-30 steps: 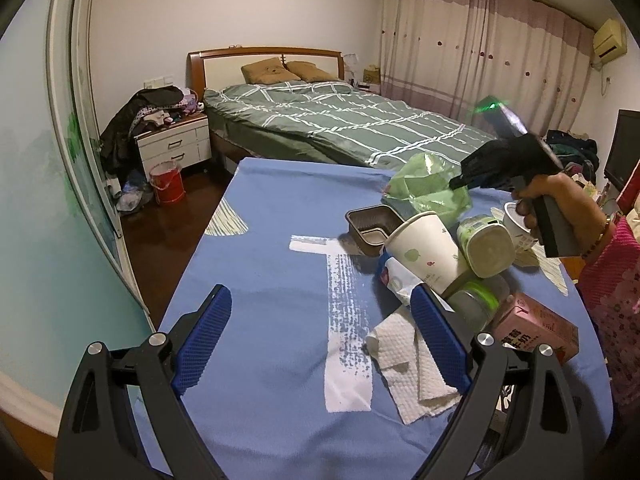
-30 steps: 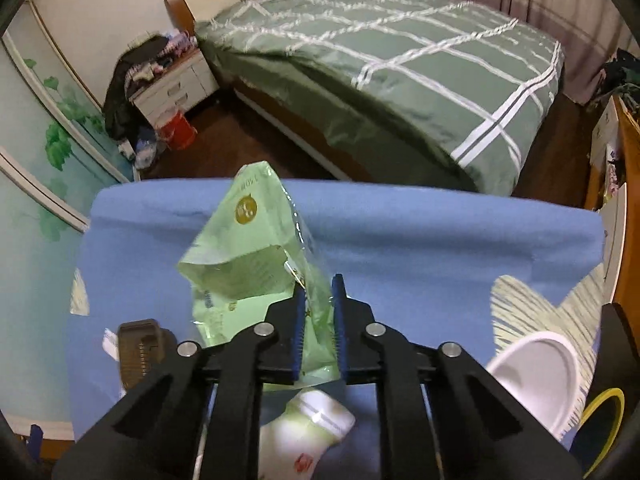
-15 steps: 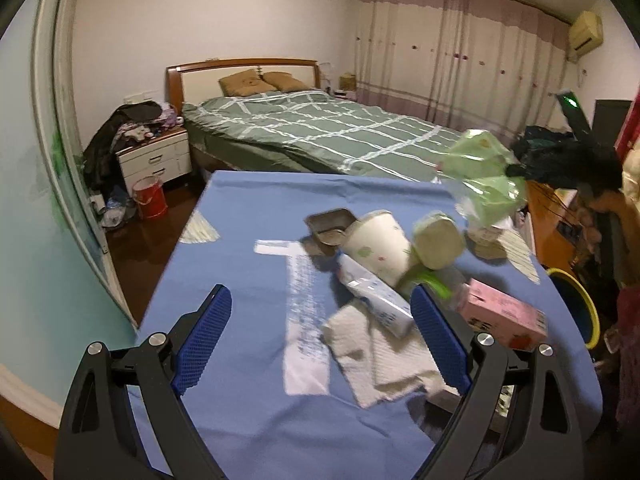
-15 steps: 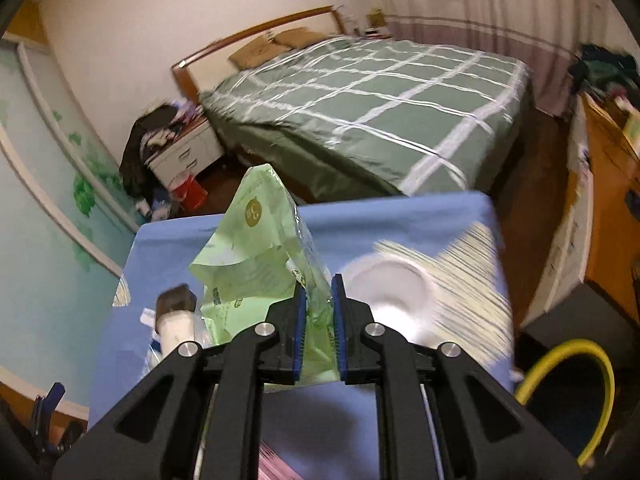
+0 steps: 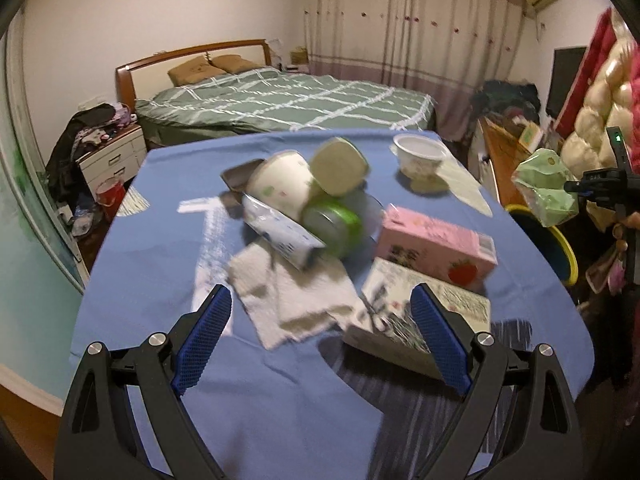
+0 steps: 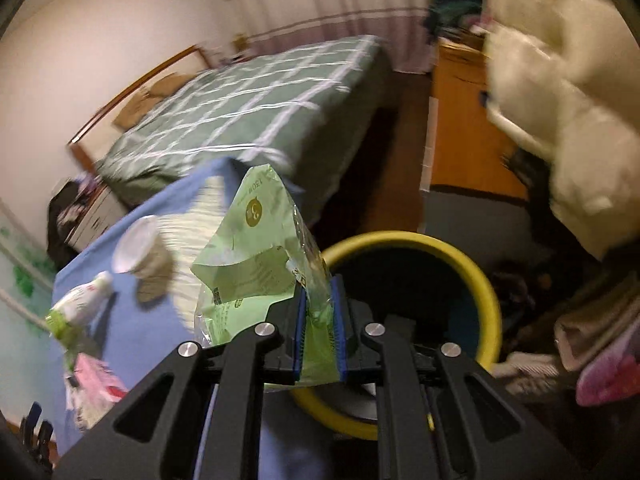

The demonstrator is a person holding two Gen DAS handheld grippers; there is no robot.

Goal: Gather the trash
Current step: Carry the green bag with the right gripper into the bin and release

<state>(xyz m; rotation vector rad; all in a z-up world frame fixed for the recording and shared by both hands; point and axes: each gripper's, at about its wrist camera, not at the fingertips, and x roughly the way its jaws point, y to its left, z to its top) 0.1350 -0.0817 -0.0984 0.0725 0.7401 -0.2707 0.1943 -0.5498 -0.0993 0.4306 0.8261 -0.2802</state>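
My right gripper (image 6: pixel 319 334): clamped on green wrapper (image 6: pixel 256 264).
Bin (image 6: pixel 490 292): just ahead, below the wrapper.
My left gripper (image 5: pixel 320 340): wide open, empty.

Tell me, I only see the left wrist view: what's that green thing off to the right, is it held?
Observer: Yes. The right gripper is shut on the green bag, its blue pads clamping the bag's lower edge.
Operator: Where is it headed?
Observer: I can't say for sure, but a yellow-rimmed bin sits just beyond those pads, off the blue table.
Operator: Is the bin empty?
Observer: Its inside looks dark; I cannot tell.
Operator: And my side?
Observer: The left gripper is open above the white paper towel.
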